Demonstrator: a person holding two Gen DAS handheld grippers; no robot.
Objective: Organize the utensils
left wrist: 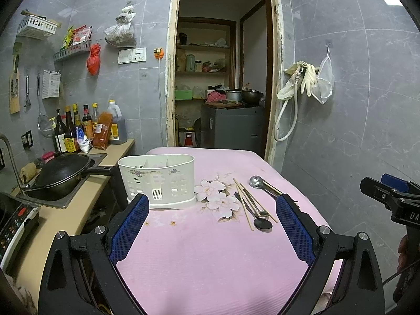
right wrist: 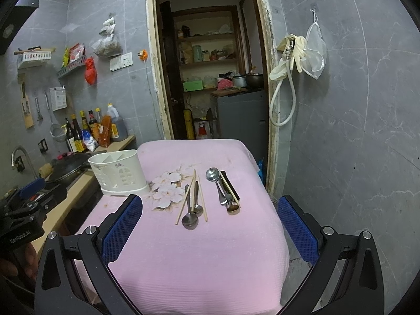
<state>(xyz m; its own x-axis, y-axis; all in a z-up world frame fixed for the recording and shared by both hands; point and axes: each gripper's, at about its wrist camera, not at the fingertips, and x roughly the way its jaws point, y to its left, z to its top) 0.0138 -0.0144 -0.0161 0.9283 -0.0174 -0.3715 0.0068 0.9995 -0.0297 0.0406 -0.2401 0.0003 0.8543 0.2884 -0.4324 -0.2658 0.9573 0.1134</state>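
Now both claws, left gripper [left wrist: 212, 210] and right gripper [right wrist: 210, 210], gape wide and empty over the pink cloth [right wrist: 189, 257], spoons [right wrist: 190, 219] and chopsticks [right wrist: 202, 199] lying beside the white caddy [right wrist: 118, 174].

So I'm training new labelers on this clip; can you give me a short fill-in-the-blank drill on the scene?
1. The white utensil holder holds ____ utensils so far.
2. The cloth over the table is ____ in colour.
3. Both the left hand-held gripper and the right hand-held gripper are ____.
4. The chopsticks lie to the ____ of the holder.

Missing words: no; pink; open; right
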